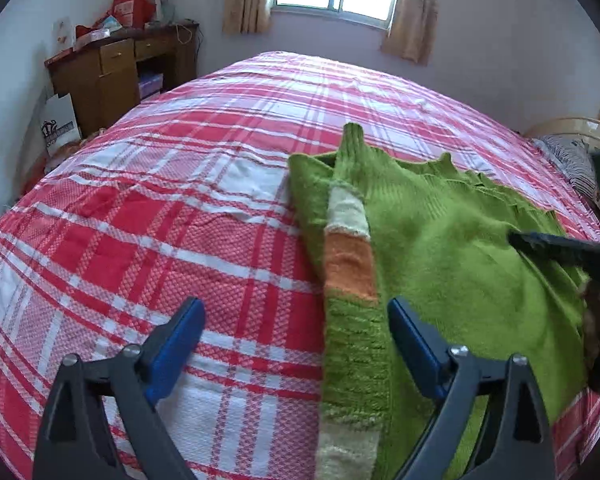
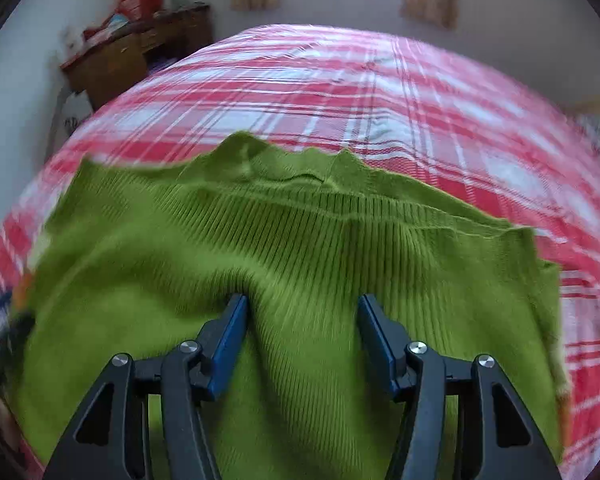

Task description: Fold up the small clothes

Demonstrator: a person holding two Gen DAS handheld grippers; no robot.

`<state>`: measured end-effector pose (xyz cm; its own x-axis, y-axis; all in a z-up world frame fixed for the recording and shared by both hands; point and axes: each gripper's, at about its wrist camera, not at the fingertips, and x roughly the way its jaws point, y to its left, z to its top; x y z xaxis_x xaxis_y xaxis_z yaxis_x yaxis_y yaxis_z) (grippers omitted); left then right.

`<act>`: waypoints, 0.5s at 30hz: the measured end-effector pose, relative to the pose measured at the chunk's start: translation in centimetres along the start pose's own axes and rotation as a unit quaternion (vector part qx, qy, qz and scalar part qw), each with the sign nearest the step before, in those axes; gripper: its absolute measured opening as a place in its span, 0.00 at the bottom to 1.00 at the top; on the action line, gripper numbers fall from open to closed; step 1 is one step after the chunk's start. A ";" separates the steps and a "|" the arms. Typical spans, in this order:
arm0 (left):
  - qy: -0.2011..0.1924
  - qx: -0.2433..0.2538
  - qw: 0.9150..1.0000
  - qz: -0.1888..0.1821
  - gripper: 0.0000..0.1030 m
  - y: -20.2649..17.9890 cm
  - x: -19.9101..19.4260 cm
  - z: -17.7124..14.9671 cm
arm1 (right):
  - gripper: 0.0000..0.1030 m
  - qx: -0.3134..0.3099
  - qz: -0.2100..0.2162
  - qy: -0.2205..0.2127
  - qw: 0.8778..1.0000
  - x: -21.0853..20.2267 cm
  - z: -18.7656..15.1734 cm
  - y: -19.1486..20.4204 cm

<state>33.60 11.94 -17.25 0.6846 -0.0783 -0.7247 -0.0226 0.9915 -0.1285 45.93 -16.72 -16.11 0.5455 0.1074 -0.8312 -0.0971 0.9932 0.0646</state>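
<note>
Green knit sweater (image 2: 300, 248) | plaid bedspread (image 1: 160, 220) | no legible writing

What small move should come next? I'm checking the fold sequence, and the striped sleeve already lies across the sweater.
Probably close the left gripper on the striped sleeve. Its jaws stand open astride the sleeve's lower stretch, gripping nothing, while the right gripper, also open, sits on the green sweater spread on the plaid bed.

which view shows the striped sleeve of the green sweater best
The left wrist view. The striped sleeve lies folded along the green sweater, its cream, orange and green bands sharp. In the right wrist view only a blurred orange patch shows at the left edge.
</note>
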 end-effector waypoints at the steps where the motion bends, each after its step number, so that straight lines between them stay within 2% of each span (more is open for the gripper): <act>1: 0.001 0.007 1.000 0.004 0.94 -0.3 0.0 -0.1 | 0.55 0.010 0.002 0.000 1.000 0.2 0.4 -0.3; 3: 0.003 0.011 1.000 0.006 0.96 -0.5 0.1 -0.1 | 0.55 0.010 0.002 -0.004 1.000 -0.2 0.6 -0.3; 7: 0.004 0.003 1.000 -0.008 0.98 -0.1 0.2 0.0 | 0.55 -0.012 -0.013 -0.041 0.999 -3.4 -0.4 0.8; 9: 0.004 0.005 1.000 -0.007 0.98 -0.1 0.2 0.1 | 0.55 -0.018 -0.044 -0.031 0.998 -2.9 -0.4 0.5; 11: 0.005 0.004 1.000 -0.007 0.99 -0.1 0.4 0.1 | 0.55 0.009 -0.060 -0.005 0.998 -1.1 -0.7 -1.9; 15: 0.008 0.004 1.000 -0.009 1.00 -0.1 0.5 0.2 | 0.55 0.077 -0.029 -0.047 0.995 -1.9 -0.7 -6.3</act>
<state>34.11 11.83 -17.50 0.6730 -0.0973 -0.7332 -0.0055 0.9906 -0.1365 44.94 -23.16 -15.33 0.6224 0.0464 -0.7813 0.0621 0.9922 0.1084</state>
